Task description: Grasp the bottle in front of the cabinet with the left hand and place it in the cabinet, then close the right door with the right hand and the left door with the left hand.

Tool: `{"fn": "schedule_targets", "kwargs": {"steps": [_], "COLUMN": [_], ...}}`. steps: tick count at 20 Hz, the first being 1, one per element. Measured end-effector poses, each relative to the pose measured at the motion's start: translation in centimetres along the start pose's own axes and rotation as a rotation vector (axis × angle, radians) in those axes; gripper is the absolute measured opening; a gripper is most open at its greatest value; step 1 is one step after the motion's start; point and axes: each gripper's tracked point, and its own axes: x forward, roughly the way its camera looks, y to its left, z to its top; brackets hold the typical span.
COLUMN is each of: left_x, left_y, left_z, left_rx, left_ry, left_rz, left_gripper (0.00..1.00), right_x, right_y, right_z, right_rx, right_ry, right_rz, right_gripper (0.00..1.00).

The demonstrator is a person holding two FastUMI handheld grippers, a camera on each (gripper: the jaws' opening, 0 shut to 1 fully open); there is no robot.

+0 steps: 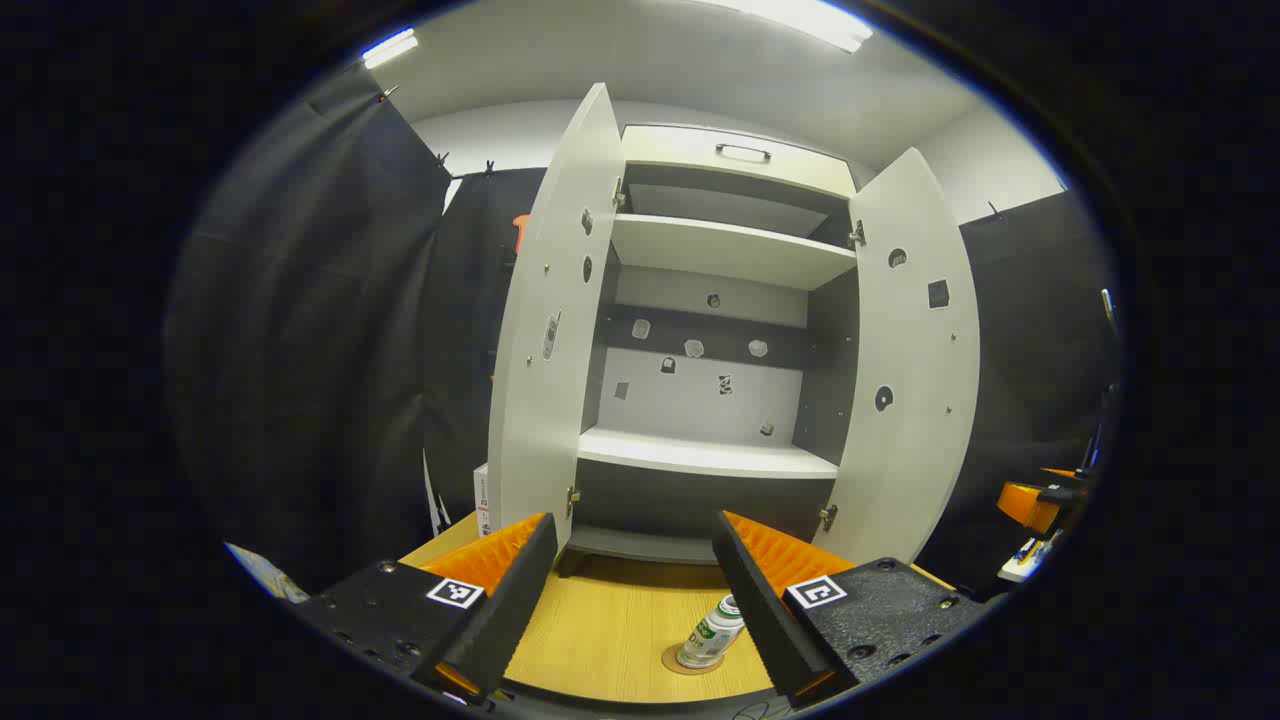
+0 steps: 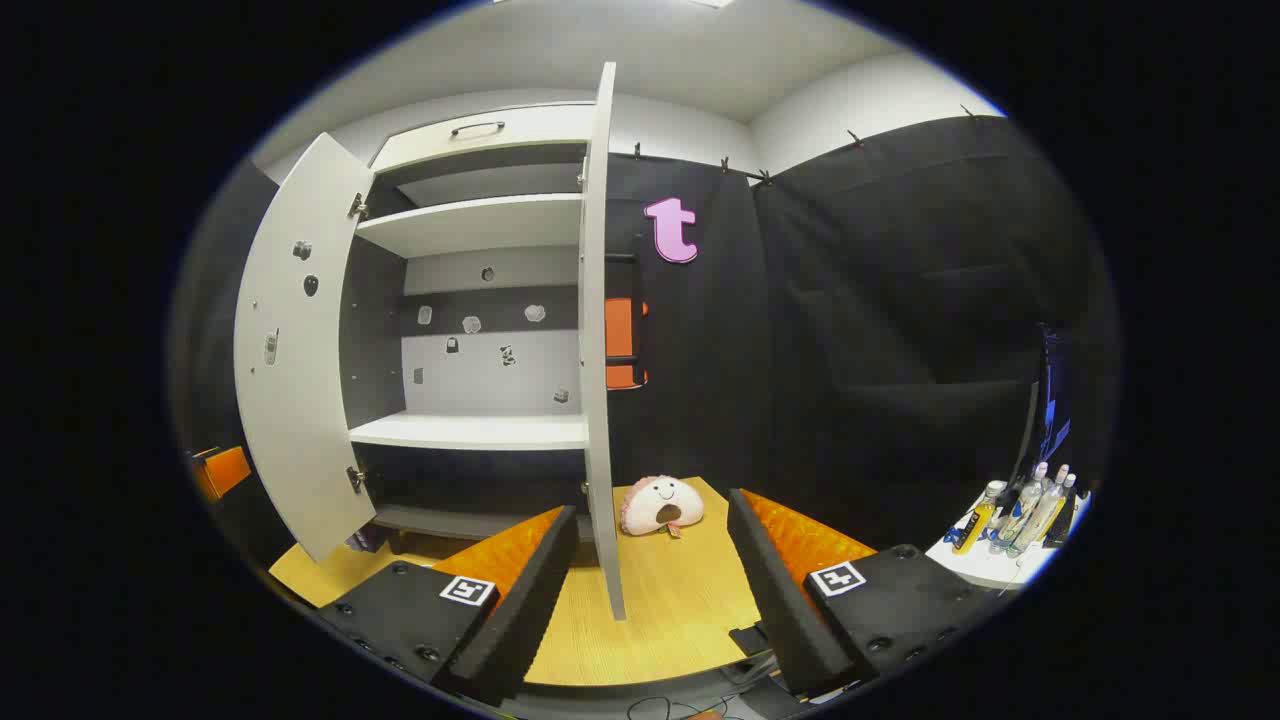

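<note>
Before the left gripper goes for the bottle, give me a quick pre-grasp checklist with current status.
1. Left gripper open: ok.
2. Small clear plastic bottle with the green label upright on the light wooden tabletop: ok.
3. Bottle centred between the fingers: not ok, it sits near the right finger.
4. Both white cabinet doors open: ok.
5. Middle shelf free: ok.
6. Right gripper open, holding nothing: ok.
</note>
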Motion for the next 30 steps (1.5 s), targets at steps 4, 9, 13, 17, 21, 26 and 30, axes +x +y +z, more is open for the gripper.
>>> {"fn": "schedule_targets", "kwargs": {"steps": [4,9,13,17,21,26,30], "left_x": [0.0,-0.5,-0.6,-0.3,-0.2,0.0,0.4], "left_y": [-1.6,-4.3,-5.7,-6.3,-6.5,-7.4,-9.4], "left_z": [-0.3,-0.1,0.0,-0.4,-1.1,-3.6,-7.1], "left_rx": [-0.001,0.013,0.018,0.012,0.022,0.038,0.015], "left_ry": [-0.003,-0.006,-0.013,-0.007,-0.002,0.015,0.046], "left_rz": [0.003,-0.010,-0.023,-0.024,-0.024,-0.045,-0.104], "left_gripper": [0.95,0.95,0.95,0.95,0.95,0.95,0.95], "right_x": [0.6,0.7,1.2,1.3,1.4,1.4,1.3], "right_y": [-1.1,-2.0,-2.5,-3.0,-3.2,-3.4,-3.9], "right_z": [0.5,0.3,0.5,0.8,0.7,0.5,0.4], "right_rx": [0.000,0.014,0.021,0.009,0.007,0.010,0.001], "right_ry": [-0.004,0.003,0.006,-0.001,-0.001,0.011,0.016], "right_rz": [0.024,0.053,0.059,0.055,0.055,0.052,0.044], "right_gripper": [0.98,0.98,0.98,0.98,0.98,0.98,0.98]}}
